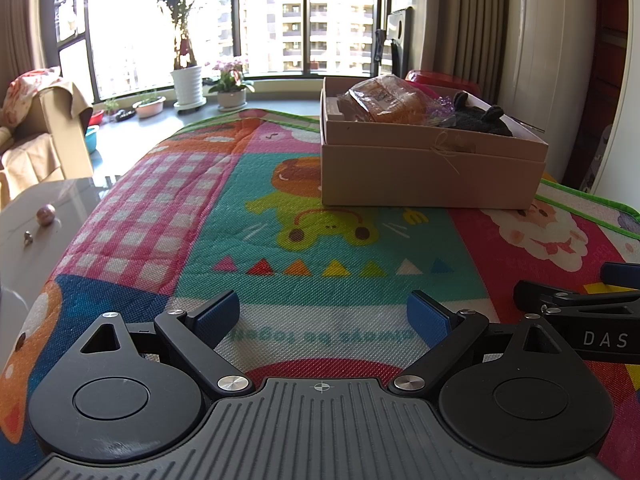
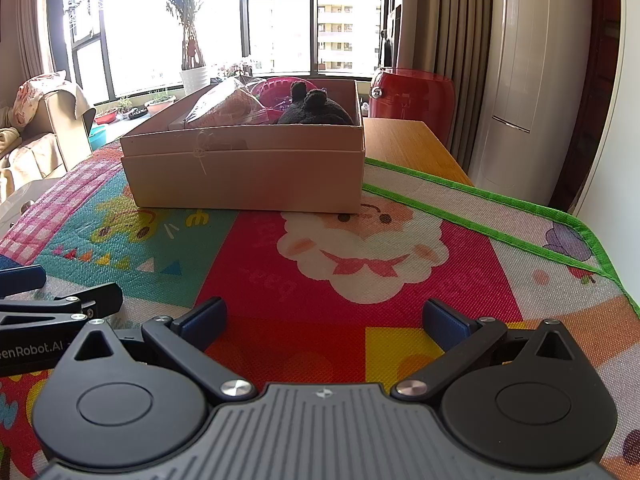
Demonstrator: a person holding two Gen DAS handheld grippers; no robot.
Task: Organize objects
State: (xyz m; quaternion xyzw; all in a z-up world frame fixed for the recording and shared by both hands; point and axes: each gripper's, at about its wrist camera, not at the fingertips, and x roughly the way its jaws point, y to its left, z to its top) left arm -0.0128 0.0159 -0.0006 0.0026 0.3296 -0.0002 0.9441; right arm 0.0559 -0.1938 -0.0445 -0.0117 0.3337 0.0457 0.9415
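Observation:
An open cardboard box (image 1: 432, 172) (image 2: 244, 176) stands on the colourful play mat (image 1: 320, 248) (image 2: 320, 264). Inside it lie a clear bag of bread (image 1: 388, 100) (image 2: 228, 108), a dark plush toy (image 1: 480, 118) (image 2: 314, 112) and a pink basket (image 2: 276, 88). My left gripper (image 1: 324, 320) rests low over the mat, open and empty, well short of the box. My right gripper (image 2: 324, 322) is also open and empty, beside the left one and facing the box.
A red bin (image 2: 412, 92) stands behind the box beside a wooden tabletop (image 2: 404, 140). A grey side table (image 1: 36, 224) at the left holds a small ball (image 1: 45, 214). Potted plants (image 1: 188, 84) line the window sill. An armchair (image 1: 44, 132) sits far left.

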